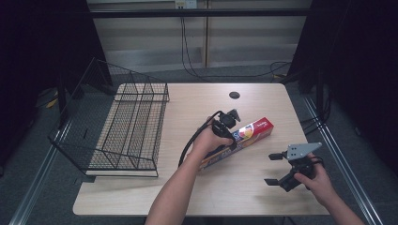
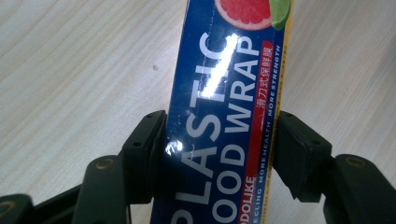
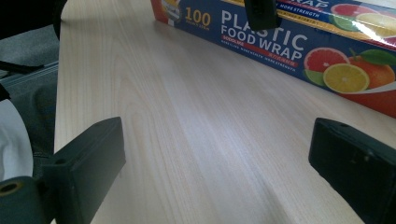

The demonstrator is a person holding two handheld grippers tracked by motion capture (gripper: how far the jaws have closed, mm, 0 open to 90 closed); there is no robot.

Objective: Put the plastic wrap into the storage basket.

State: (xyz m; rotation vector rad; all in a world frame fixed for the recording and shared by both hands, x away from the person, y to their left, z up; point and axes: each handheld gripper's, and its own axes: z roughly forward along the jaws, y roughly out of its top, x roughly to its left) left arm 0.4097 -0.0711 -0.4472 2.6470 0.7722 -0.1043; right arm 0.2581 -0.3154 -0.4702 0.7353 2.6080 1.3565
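My left claw [image 2: 219, 154] straddles the plastic-wrap box [image 2: 224, 116]; off-centre grip risks swivel. Right claw [image 3: 224, 172] gapes wide.

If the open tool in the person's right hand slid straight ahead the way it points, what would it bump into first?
Most likely the plastic food wrap box. The right tool has bare table between its open jaws, and the box's long side lies across the far end of that line. Depth is hard to judge.
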